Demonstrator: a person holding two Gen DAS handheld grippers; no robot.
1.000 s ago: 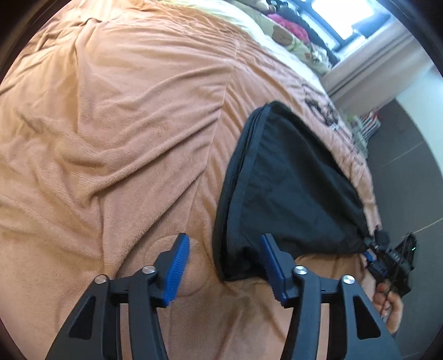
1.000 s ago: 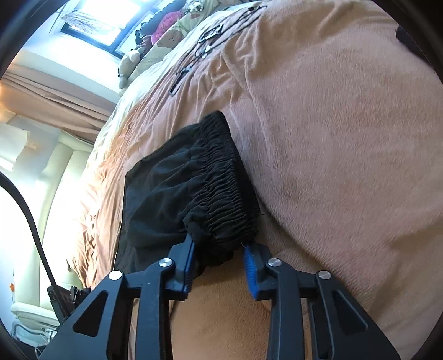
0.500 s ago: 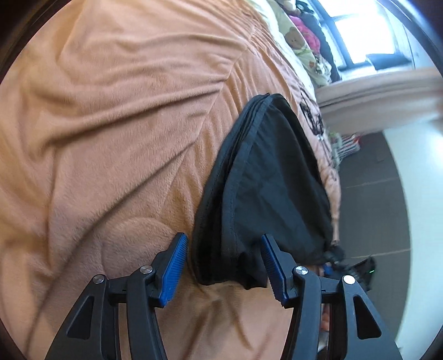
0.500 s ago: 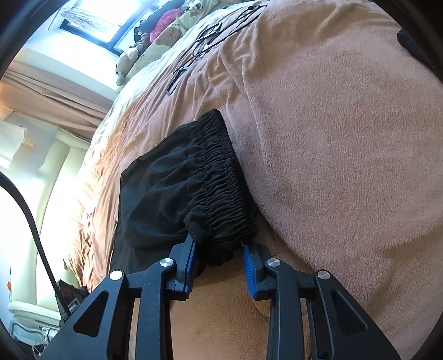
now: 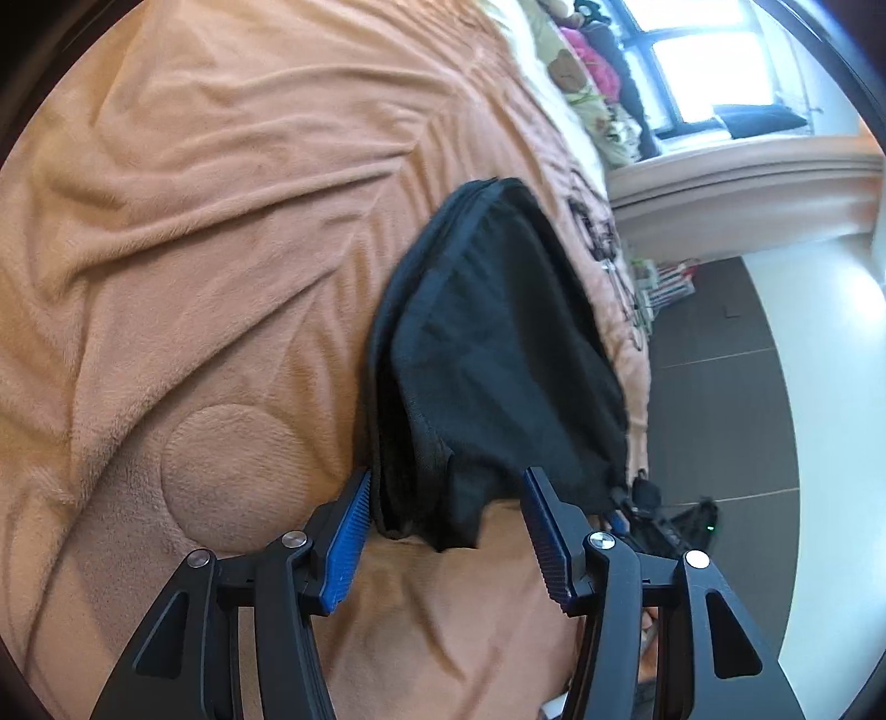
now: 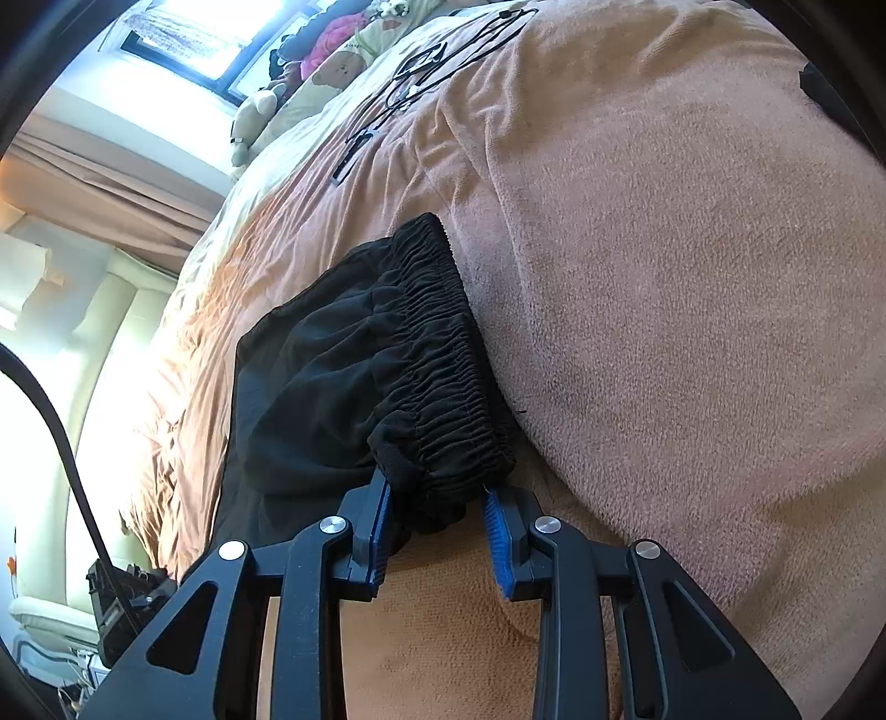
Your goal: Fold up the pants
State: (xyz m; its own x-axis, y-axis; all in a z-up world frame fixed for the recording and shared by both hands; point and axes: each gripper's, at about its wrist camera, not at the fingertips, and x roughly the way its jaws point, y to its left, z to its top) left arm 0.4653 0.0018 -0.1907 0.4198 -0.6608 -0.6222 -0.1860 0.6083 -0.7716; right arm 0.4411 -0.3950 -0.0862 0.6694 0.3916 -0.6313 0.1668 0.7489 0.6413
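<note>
Left wrist view, pants: black fabric pants (image 5: 498, 354), folded into a layered bundle, lie on the bed's peach-orange fleece blanket (image 5: 221, 249), near its edge.
Left wrist view, left tongs: the left tongs (image 5: 443, 526) stand released, blue pads apart; the near corner of the pants sits between them, the left pad just at the stacked edge, the right pad clear of the cloth.
Left wrist view, surroundings: a round stitched patch (image 5: 238, 476) marks the blanket just left of the tongs. Dark tiled floor (image 5: 720, 387) runs to the right of the bed; soft toys (image 5: 587, 66) lie at the far end under a bright window (image 5: 714, 50). The right tongs' black body shows past the far corner of the pants.
Right wrist view, pants: the gathered elastic waistband (image 6: 443, 354) runs away from the camera on the blanket.
Right wrist view, right tongs: the right tongs (image 6: 437, 526) are clenched on the near end of the waistband.
Right wrist view, surroundings: black cables (image 6: 421, 72) lie far up the blanket; a cream padded headboard (image 6: 105, 343) stands at left; a black cord (image 6: 61, 443) curves down the left side.
</note>
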